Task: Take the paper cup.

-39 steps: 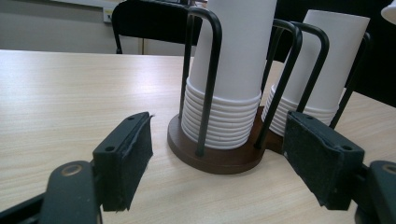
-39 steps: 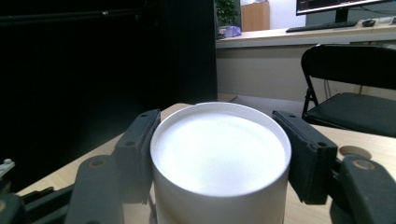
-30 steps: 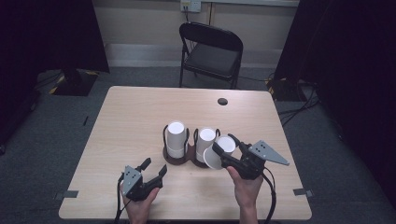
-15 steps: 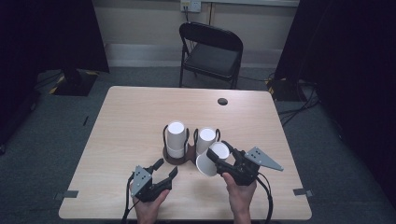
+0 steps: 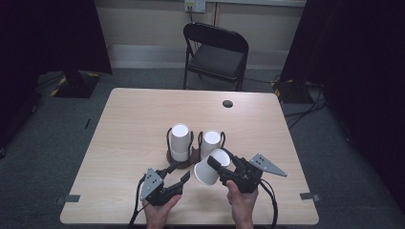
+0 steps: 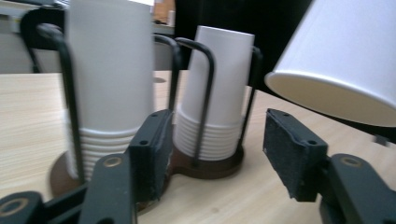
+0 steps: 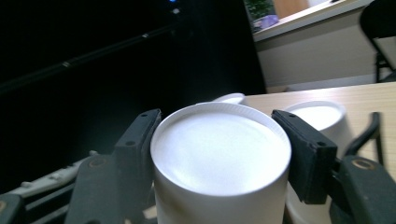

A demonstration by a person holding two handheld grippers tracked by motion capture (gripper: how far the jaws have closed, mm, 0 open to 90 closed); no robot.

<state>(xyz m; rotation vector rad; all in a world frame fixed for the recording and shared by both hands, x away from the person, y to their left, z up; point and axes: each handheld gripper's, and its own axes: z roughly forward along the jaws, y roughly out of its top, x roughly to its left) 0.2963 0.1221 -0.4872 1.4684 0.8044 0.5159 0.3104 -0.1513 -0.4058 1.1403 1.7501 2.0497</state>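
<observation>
- White paper cup (image 5: pixel 208 168): single, tilted on its side, mouth toward the left gripper; carried above the surface near its front edge, clear of the stacks, apparently just separated for handling.
- Right gripper (image 5: pixel 216 163): jaws clenched on the cup's closed base end (image 7: pixel 219 154), leaving the rim free.
- Left gripper (image 5: pixel 177 172): jaws released with nothing between them, having just been narrowing; aimed at the holder's base.
- Dark wire two-post cup holder (image 5: pixel 195 153): mid-surface, keeps two upside-down white cup stacks (image 5: pixel 180 141) upright.
- Pale wooden surface (image 5: pixel 129 129): black grommet (image 5: pixel 228 103) near the far edge.
</observation>
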